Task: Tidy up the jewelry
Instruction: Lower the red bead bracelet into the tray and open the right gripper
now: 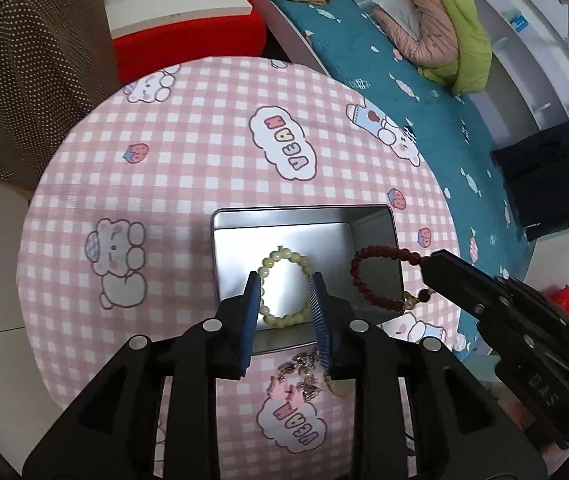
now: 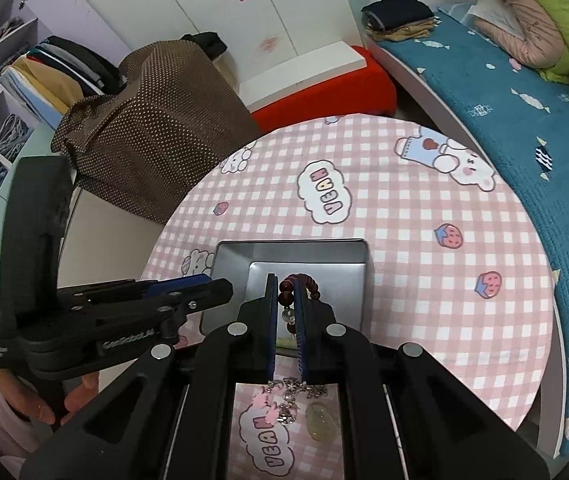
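Left gripper (image 1: 284,300) stands spread around the pale bracelet (image 1: 283,285), long axis twelve-to-six; right gripper (image 2: 285,300) pinches the red bracelet (image 2: 298,285), half-hidden, over the tin (image 1: 380,216).

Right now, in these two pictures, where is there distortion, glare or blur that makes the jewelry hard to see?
Left wrist view: fisheye bends the table edge into a curve; the metal tin reflects soft light, yet the pale bead bracelet stays sharp. Right wrist view: same curving; the dark red bracelet is mostly hidden between the right gripper pads; the chain and pendant lie in shadow.
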`<state>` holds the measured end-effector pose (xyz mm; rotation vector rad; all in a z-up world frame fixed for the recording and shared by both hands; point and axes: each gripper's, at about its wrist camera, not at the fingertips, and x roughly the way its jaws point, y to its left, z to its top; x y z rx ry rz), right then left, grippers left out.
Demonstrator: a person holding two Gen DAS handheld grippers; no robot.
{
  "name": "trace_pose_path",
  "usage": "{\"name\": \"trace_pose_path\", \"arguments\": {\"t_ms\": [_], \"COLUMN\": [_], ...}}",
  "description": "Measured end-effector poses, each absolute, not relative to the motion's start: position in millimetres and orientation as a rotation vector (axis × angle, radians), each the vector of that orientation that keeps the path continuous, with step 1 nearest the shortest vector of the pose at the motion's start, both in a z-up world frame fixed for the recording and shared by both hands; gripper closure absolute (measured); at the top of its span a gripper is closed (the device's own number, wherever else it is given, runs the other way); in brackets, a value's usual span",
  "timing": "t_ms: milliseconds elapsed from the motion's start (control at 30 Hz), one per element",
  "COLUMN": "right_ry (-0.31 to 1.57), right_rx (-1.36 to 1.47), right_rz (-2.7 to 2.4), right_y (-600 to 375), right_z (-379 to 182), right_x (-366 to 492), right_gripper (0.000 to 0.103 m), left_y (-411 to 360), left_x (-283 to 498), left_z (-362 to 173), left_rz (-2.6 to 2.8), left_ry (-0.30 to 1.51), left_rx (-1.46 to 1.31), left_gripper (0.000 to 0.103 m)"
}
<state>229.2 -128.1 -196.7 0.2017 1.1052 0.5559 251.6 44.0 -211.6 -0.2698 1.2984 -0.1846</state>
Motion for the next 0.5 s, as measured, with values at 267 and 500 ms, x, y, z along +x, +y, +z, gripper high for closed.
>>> {"name": "trace_pose_path", "arguments": {"t_ms": [267, 500], "right_ry": [1.163, 1.204], "right_rx": [0.189, 0.159], "right_rz": [0.641, 0.701], "right_y": [-102, -79], "right_z": [-208, -216], "right_x": [232, 233], "right_gripper": [0.096, 0.095], "left_y": [66, 83], "left_x": [234, 220], "left_z": [-201, -197], "left_rz": [-0.117, -0.067], "left_ry": [1.273, 1.257], "left_rx": [-0.275, -0.309], "left_gripper": [0.077, 0.077]}}
